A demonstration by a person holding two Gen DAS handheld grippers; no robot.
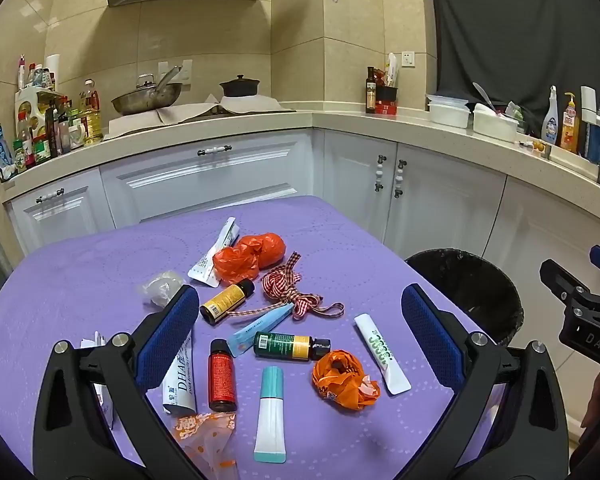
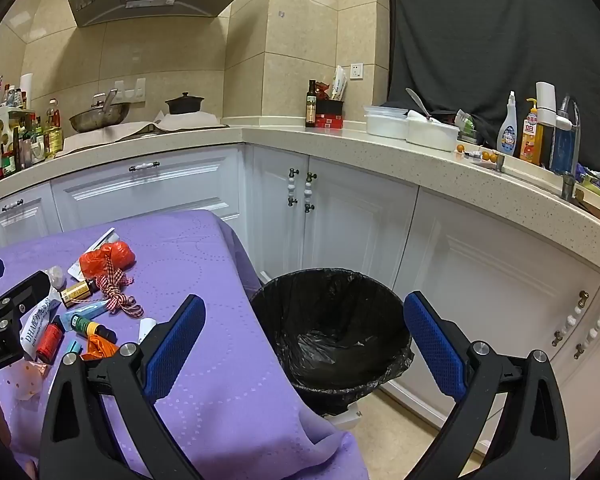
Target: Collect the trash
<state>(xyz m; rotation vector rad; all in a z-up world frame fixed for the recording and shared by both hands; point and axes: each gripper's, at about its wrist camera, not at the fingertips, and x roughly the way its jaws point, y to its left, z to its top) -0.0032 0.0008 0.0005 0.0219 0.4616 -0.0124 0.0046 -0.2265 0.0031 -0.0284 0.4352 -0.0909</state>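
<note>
Trash lies scattered on the purple tablecloth [image 1: 80,272]: a green bottle [image 1: 290,346], a red bottle [image 1: 221,376], a yellow-labelled brown bottle [image 1: 226,302], a teal-capped tube [image 1: 271,414], a white tube [image 1: 381,354], crumpled orange bags [image 1: 342,380] [image 1: 250,256] and a checked ribbon [image 1: 288,290]. My left gripper [image 1: 300,316] hovers open above the pile with nothing between its fingers. My right gripper [image 2: 304,326] is open and empty, beside the table, over the black-lined bin [image 2: 332,336]. The bin holds only its liner.
White cabinets [image 2: 340,216] and an L-shaped counter [image 2: 380,140] carrying a wok, pot, bottles and containers ring the table. The bin [image 1: 472,292] stands on the floor just off the table's right edge. A dark cloth [image 1: 520,28] hangs at the back right.
</note>
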